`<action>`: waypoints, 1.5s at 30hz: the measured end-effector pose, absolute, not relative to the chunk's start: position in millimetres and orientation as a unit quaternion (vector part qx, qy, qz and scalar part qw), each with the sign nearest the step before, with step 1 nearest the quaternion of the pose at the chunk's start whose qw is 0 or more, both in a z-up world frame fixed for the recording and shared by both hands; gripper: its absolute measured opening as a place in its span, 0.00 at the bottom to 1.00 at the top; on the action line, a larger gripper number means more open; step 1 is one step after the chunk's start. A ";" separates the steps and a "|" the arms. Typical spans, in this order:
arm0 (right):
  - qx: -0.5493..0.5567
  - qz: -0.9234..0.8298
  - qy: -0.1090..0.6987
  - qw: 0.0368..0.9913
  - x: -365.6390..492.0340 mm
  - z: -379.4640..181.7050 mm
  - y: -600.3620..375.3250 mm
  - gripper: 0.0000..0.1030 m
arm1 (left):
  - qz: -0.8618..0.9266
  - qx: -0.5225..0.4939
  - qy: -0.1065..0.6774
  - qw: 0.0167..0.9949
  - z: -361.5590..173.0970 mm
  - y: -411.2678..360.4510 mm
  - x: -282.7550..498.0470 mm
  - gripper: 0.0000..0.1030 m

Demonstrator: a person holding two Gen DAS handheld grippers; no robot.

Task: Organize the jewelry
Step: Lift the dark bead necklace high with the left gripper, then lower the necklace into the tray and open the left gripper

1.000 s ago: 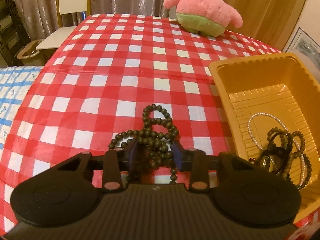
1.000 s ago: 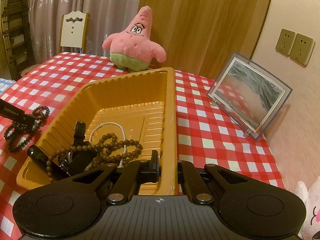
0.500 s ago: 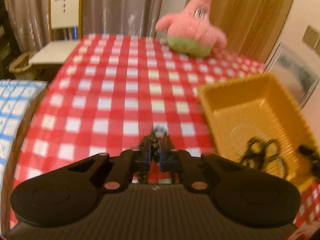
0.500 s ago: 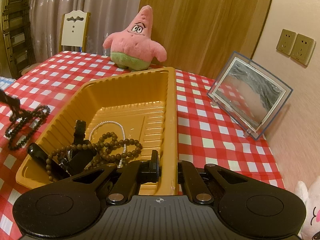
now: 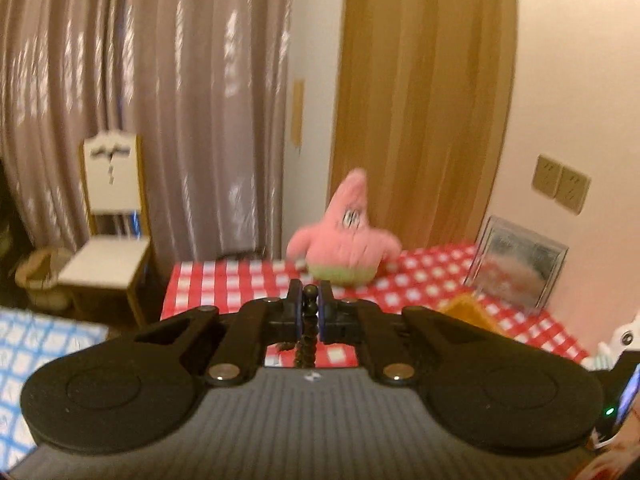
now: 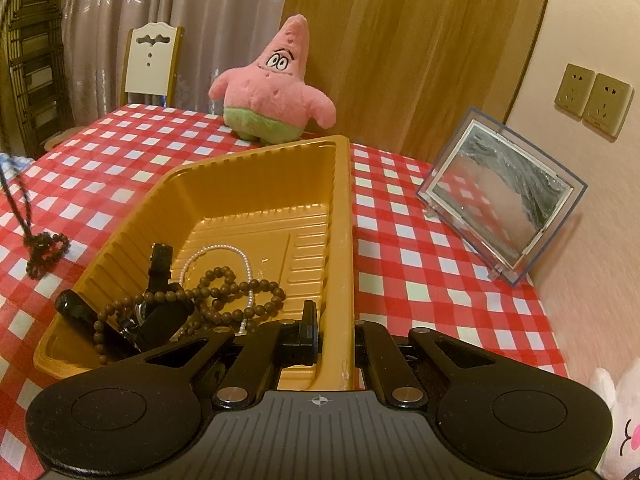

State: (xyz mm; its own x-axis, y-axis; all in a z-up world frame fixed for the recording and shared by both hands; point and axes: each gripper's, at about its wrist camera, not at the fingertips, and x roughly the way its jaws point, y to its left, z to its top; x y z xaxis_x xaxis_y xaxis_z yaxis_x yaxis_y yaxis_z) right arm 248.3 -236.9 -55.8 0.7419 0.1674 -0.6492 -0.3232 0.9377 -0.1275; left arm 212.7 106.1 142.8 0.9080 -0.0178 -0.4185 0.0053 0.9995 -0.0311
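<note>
- Dark bead string (image 5: 309, 322): pinched between the pads of the left gripper (image 5: 309, 308); one bead sits at the fingertips, the rest hangs below. In the right wrist view its strand (image 6: 18, 196) is drawn taut, lower loops still bunched on the checked cloth.
- Yellow tray (image 6: 340, 208): ribbed plastic, set on the cloth.
- Brown bead bracelet (image 6: 224, 292): coiled in the tray's near end.
- Pearl strand (image 6: 216, 250): looped on the tray floor, partly under the brown beads.
- Black watch (image 6: 156, 304): lies among them, strap raised.

Wrist views, both toward pink plush (image 5: 344, 240)
</note>
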 end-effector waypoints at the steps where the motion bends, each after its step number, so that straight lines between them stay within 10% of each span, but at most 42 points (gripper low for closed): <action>1: -0.117 0.133 0.333 0.926 248.7 -55.3 -236.8 0.03 | -0.010 -0.009 0.206 0.978 152.7 104.1 211.0 0.06; 26: -0.114 0.142 0.324 0.928 251.0 -53.6 -237.0 0.03 | -0.161 -0.030 0.063 0.985 284.7 23.4 207.4 0.06; 45: -0.113 0.146 0.322 0.929 250.6 -52.5 -236.8 0.03 | -0.210 -0.124 0.251 0.937 152.4 -39.8 280.1 0.06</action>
